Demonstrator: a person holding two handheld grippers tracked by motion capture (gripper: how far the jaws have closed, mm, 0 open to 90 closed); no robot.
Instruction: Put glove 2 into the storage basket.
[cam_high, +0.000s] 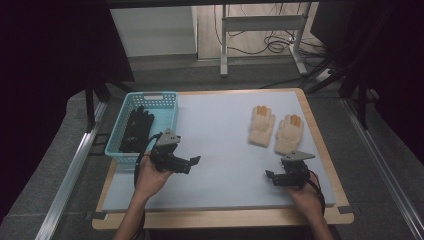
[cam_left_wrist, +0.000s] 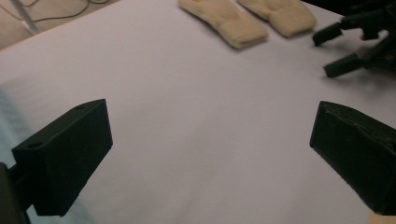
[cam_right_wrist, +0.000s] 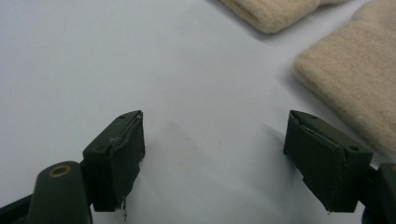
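- Gloves come first: two cream knitted gloves with orange fingertips lie flat, side by side and just touching, in the upper right of the high view, the left cream glove (cam_high: 262, 125) and the right cream glove (cam_high: 289, 133), cuffs toward the person.
- In the right gripper view the cuff of the right cream glove (cam_right_wrist: 355, 79) lies at the right edge, just beyond the right-hand jaw and not between the jaws.
- The right claw (cam_high: 273, 177) rests low over the surface at the lower right of the high view, just below the right glove's cuff; its jaws stand wide apart with nothing between them.
- The left claw (cam_high: 192, 165) sits at lower left centre, beside the basket, pointing across the surface toward the gloves; in the left gripper view its jaws are spread wide and hold nothing.
- A turquoise plastic basket with slotted walls (cam_high: 166, 100) stands at the upper left of the pale grey-white foam surface (cam_high: 220, 145); black gloves (cam_high: 135, 129) already lie inside it.
- Judged step: the black gloves look stowed, and the work now turns to a cream glove.
- The next move probably calls for the right claw to edge forward until one jaw slides under the nearest cuff, then close on the knit before lifting toward the basket.
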